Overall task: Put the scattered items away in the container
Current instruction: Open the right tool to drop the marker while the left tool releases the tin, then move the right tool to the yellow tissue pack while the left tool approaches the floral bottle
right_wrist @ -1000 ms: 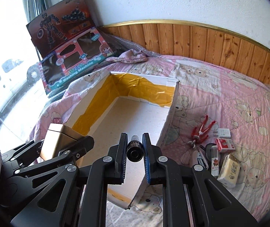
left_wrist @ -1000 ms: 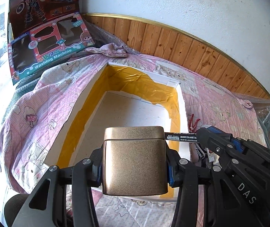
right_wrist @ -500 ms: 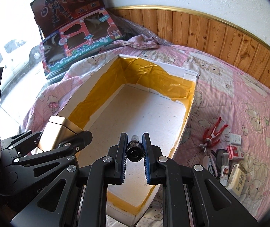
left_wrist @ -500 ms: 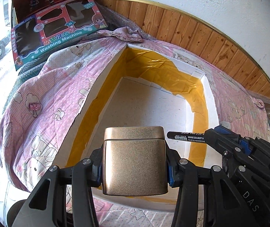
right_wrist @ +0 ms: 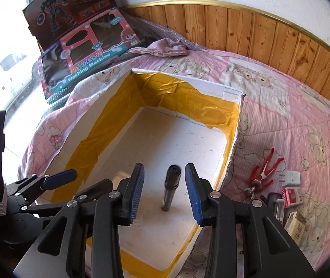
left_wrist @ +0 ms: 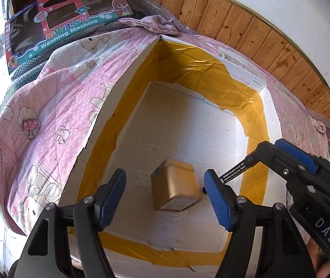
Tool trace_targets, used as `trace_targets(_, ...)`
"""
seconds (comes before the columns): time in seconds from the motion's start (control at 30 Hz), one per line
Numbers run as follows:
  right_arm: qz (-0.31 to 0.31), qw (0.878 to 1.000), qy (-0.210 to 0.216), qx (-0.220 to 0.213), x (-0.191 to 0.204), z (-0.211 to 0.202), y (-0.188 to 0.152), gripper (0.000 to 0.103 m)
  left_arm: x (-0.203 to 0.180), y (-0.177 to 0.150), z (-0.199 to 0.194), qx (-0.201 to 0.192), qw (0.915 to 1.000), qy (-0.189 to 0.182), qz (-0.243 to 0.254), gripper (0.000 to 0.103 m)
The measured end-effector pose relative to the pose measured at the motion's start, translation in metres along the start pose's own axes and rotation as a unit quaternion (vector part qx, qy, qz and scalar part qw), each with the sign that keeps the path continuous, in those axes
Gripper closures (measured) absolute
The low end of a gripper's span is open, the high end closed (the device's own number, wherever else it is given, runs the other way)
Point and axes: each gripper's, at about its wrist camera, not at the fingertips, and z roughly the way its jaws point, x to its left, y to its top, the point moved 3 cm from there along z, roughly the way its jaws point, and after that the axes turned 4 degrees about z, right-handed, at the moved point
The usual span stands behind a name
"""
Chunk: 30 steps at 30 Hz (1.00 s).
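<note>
A white foam box [left_wrist: 269, 106] lined with yellow tape lies open on the pink quilt. My left gripper [left_wrist: 163, 178] hangs open over it. A gold tin [left_wrist: 175, 185] lies tilted on the box floor below its fingers. My right gripper [right_wrist: 164, 169] is open too, with a black marker [right_wrist: 170, 187] loose between its fingers, its lower end near the box floor. In the left wrist view the marker [left_wrist: 236, 171] points out from the right gripper [left_wrist: 269, 148]. In the right wrist view the left gripper [right_wrist: 83, 180] hides the tin.
Scattered on the quilt right of the box [right_wrist: 211, 85] are red pliers [right_wrist: 265, 171], a red-and-white pack [right_wrist: 292, 195], a yellowish pack [right_wrist: 297, 224] and other small things. Toy boxes [right_wrist: 88, 62] lean at the back left. Wood panelling [right_wrist: 257, 30] runs along the wall.
Both grippers moved forward over the box and opened. The gold tin left the left gripper and dropped to the box floor. The marker slipped free of the right gripper's fingers.
</note>
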Motion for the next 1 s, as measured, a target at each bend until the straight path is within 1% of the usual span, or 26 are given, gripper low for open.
trace_targets(0.17, 0.003, 1.000, 0.014, 0.001, 0.001, -0.009, -0.010, 0.063, -0.002, -0.001, -0.009, -0.007, 1.0000, -0.001, 0.002, 0.031)
trace_targets(0.3, 0.005, 0.999, 0.034, -0.013, 0.003, -0.023, -0.019, 0.063, -0.006, -0.008, -0.022, -0.019, 0.9998, 0.009, 0.005, 0.031)
trace_targets(0.5, 0.033, 0.998, 0.054, -0.027, -0.006, -0.045, -0.030, 0.063, -0.018, -0.027, -0.045, -0.032, 0.9992, 0.014, 0.018, 0.031)
trace_targets(0.63, 0.053, 0.996, 0.065, -0.037, -0.014, -0.065, -0.043, 0.063, -0.031, -0.038, -0.060, -0.041, 0.9985, 0.016, 0.032, 0.031)
trace_targets(0.77, 0.066, 0.995, 0.060, -0.045, -0.021, -0.078, -0.059, 0.063, -0.047, -0.048, -0.071, -0.051, 0.9971, 0.018, 0.053, 0.031)
trace_targets(0.9, 0.089, 0.994, 0.059, -0.034, -0.033, -0.075, -0.073, 0.063, -0.058, -0.057, -0.073, -0.045, 0.9967, 0.020, 0.064, 0.031)
trace_targets(1.0, 0.106, 0.993, 0.056, -0.022, -0.042, -0.068, -0.080, 0.063, -0.063, -0.065, -0.073, -0.043, 0.9961, 0.028, 0.072, 0.031)
